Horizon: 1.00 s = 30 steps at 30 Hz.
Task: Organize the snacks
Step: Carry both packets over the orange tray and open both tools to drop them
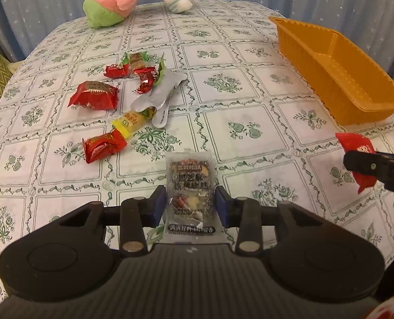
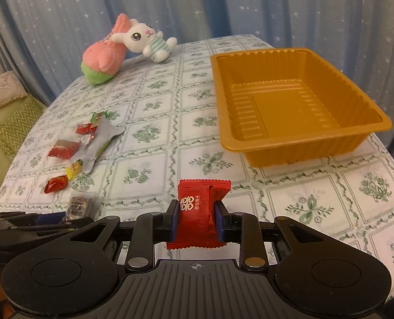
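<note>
My left gripper (image 1: pixel 191 199) is shut on a clear packet of nut candy (image 1: pixel 190 175), its blue pads pressing both sides of the packet just above the tablecloth. My right gripper (image 2: pixel 197 215) is shut on a red candy packet (image 2: pixel 202 194) held upright, short of the orange plastic tray (image 2: pixel 276 111), which has nothing in it. In the left wrist view the right gripper (image 1: pixel 361 164) and its red packet (image 1: pixel 355 143) show at the right edge, near the tray's (image 1: pixel 356 101) front corner. In the right wrist view the left gripper (image 2: pixel 50 218) and clear packet (image 2: pixel 81 204) sit low left.
Loose snacks lie left of centre: several red candies (image 1: pixel 94 94), a yellow bar (image 1: pixel 129 122) and a crumpled silver wrapper (image 1: pixel 159 95). A pink-green plush (image 2: pixel 103 53) and a white rabbit plush (image 2: pixel 143 37) rest at the table's far edge. A sofa cushion (image 2: pixel 16 122) is beyond the left edge.
</note>
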{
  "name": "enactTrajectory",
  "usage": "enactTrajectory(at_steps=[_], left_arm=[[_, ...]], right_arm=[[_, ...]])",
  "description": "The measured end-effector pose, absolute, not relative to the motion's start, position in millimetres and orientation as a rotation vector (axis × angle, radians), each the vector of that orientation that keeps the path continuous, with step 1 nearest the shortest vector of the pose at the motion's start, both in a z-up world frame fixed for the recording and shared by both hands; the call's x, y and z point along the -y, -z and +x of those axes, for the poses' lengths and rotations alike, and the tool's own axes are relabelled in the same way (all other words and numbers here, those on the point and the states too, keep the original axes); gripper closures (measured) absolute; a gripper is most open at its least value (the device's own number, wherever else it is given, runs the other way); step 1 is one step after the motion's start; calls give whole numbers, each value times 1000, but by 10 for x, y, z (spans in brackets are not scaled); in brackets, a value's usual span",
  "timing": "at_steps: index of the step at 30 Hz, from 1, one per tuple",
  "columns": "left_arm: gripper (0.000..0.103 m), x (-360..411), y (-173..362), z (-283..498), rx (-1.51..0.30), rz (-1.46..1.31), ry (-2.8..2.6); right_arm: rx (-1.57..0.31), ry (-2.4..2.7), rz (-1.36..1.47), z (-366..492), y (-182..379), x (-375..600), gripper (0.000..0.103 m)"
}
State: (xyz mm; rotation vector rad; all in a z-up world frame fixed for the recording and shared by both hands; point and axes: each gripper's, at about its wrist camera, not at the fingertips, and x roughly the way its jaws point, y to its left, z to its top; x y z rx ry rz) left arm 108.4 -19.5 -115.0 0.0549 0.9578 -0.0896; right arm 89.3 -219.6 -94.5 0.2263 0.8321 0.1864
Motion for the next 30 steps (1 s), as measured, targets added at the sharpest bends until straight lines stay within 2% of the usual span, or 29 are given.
enactTrajectory(at_steps=[8, 15, 23, 30], left_arm=[[69, 208, 1156, 1147, -968, 44, 105], [69, 345, 872, 1124, -920, -6, 145], [69, 902, 455, 1390, -848, -39, 254], [69, 1504, 341, 1698, -834, -58, 344]], right_arm=[[-828, -193, 234, 908, 949, 2186, 75], [-778, -188, 256, 880, 785, 2295, 75], [-685, -134, 258, 1014, 499, 2715, 75], [-657, -77, 246, 1381, 455, 3245, 75]])
